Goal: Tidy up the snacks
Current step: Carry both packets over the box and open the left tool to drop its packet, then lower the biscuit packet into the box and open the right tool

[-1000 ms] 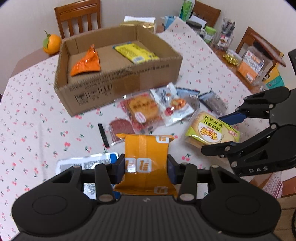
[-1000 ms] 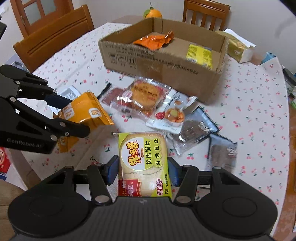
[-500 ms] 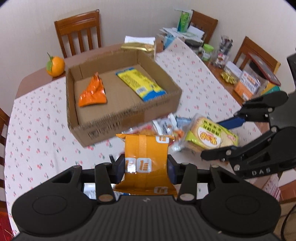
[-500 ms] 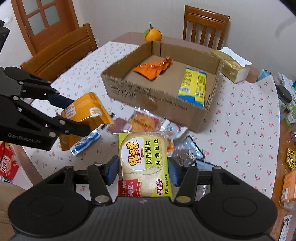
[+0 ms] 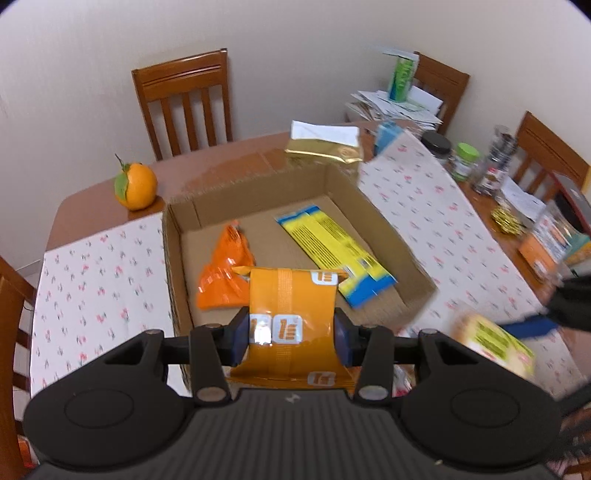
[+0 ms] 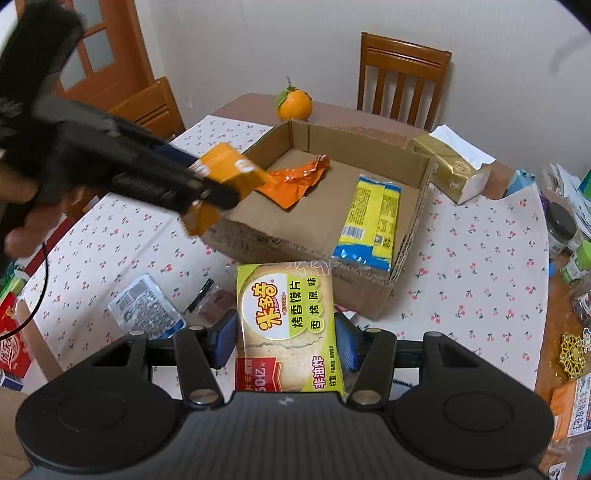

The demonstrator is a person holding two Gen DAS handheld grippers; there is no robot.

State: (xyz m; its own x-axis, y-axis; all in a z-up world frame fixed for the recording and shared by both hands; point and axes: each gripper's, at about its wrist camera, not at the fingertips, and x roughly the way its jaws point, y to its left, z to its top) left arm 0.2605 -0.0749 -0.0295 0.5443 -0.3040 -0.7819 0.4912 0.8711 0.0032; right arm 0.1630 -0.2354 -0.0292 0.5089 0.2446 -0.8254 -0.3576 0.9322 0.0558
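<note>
Carry-to-box step. Left gripper (image 5: 291, 330) was clamped on the orange packet (image 5: 291, 295), cardboard box (image 5: 388, 236) just beyond its fingers; right gripper (image 6: 286, 336) gripped the green bread-slice packet (image 6: 288, 317). Next, judged: release inside the box.

Plain pale walls (image 5: 295, 33) surround a wooden desk (image 5: 88, 206) under a cherry-print cloth (image 6: 476, 258); slatted wooden chairs (image 5: 184, 99) stand around it, and a wooden door (image 6: 107, 48) with glass panes stands at left
</note>
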